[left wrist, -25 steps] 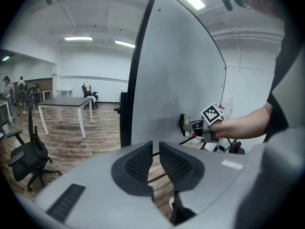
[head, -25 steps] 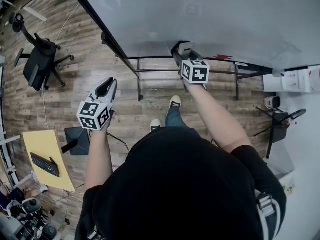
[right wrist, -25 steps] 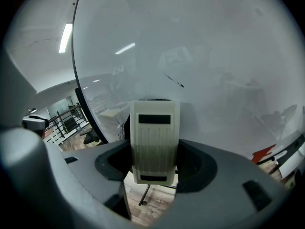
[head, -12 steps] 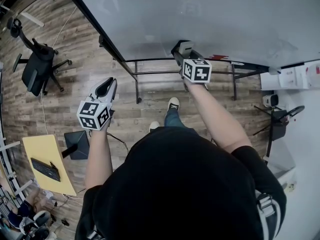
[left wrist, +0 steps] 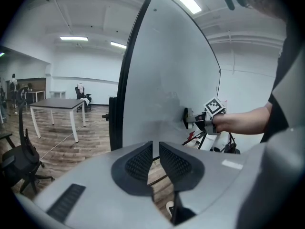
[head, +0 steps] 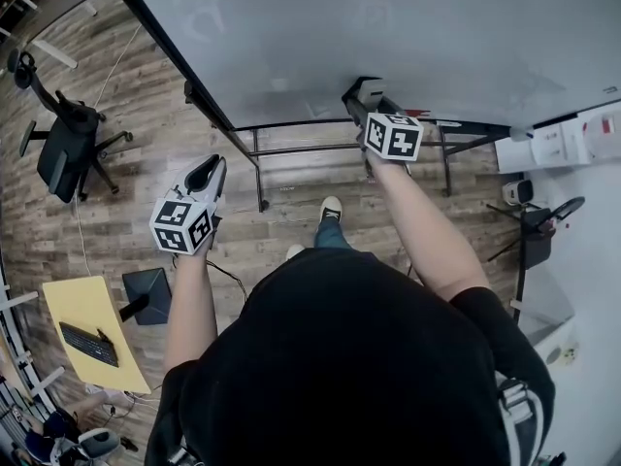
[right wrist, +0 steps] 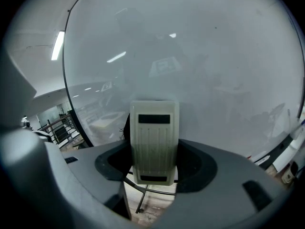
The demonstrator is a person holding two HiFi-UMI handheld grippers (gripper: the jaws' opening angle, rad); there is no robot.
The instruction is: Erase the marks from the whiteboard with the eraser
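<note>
The right gripper (head: 362,96) has slid slightly right along the whiteboard (head: 408,27), its fingers pinching the eraser (right wrist: 153,140) against it. The left gripper's (head: 202,175) fingers are pressed together, holding nothing.

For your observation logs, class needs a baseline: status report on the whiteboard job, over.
Right gripper shut on pale ribbed plastic eraser, pressed to the white whiteboard. Left gripper shut, empty, off the board. Board looks near clean; nothing in the way.
</note>
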